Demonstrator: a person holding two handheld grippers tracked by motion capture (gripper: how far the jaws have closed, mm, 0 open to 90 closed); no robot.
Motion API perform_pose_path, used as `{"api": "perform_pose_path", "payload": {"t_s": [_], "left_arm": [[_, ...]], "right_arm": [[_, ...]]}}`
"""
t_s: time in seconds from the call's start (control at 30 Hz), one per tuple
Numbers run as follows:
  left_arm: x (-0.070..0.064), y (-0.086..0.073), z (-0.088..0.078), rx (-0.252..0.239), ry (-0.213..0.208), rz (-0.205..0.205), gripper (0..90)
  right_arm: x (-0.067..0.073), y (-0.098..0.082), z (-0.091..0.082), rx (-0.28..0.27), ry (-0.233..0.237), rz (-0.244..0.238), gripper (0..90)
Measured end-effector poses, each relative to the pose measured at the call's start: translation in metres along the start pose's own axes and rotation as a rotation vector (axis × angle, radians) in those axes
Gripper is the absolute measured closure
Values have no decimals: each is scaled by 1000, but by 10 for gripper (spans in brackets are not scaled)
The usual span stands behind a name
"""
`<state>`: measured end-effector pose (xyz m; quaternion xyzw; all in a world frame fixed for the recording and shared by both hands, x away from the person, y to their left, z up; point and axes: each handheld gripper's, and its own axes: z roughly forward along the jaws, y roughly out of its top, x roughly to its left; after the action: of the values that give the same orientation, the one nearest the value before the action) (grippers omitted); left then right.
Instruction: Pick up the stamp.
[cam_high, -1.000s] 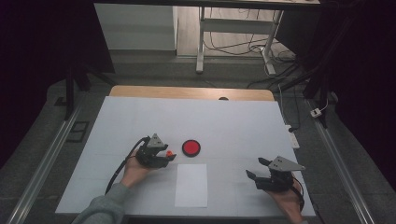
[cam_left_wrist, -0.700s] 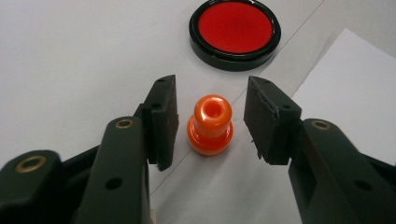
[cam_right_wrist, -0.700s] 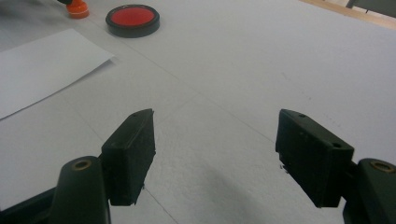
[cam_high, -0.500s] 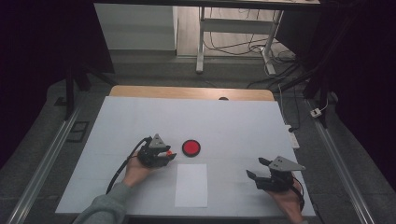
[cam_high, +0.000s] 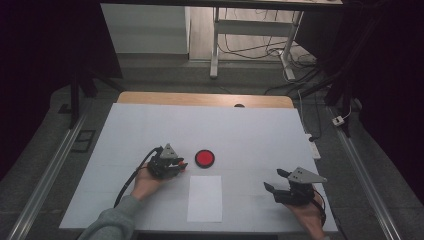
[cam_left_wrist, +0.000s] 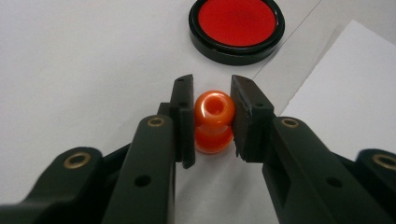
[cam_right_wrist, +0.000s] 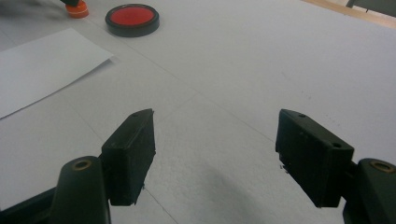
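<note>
Left gripper (cam_left_wrist: 210, 116) has just been closing, now pinching the orange knob (cam_left_wrist: 213, 122) at frame centre in its own view; knob's base is hidden behind the pads, and the high view barely resolves it. Red disc (cam_left_wrist: 236, 28) sits upper right, top edge cut off. Right gripper (cam_right_wrist: 215, 158) is spread over bare table (cam_right_wrist: 261, 70), lower frame.

1 orange stamp (cam_left_wrist: 213, 122), 1 red ink pad (cam_high: 204, 158), 1 paper sheet (cam_high: 205, 198).
</note>
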<state>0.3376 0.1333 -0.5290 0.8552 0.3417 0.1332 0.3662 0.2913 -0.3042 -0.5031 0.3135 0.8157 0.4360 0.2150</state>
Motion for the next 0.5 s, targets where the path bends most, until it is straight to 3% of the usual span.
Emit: {"api": "perform_pose_path", "payload": {"t_s": [0.5], "left_arm": [[1,2,-9,-35,0,-18,722]], "right_arm": [[0,-1,0,-4,0,2,280]]}}
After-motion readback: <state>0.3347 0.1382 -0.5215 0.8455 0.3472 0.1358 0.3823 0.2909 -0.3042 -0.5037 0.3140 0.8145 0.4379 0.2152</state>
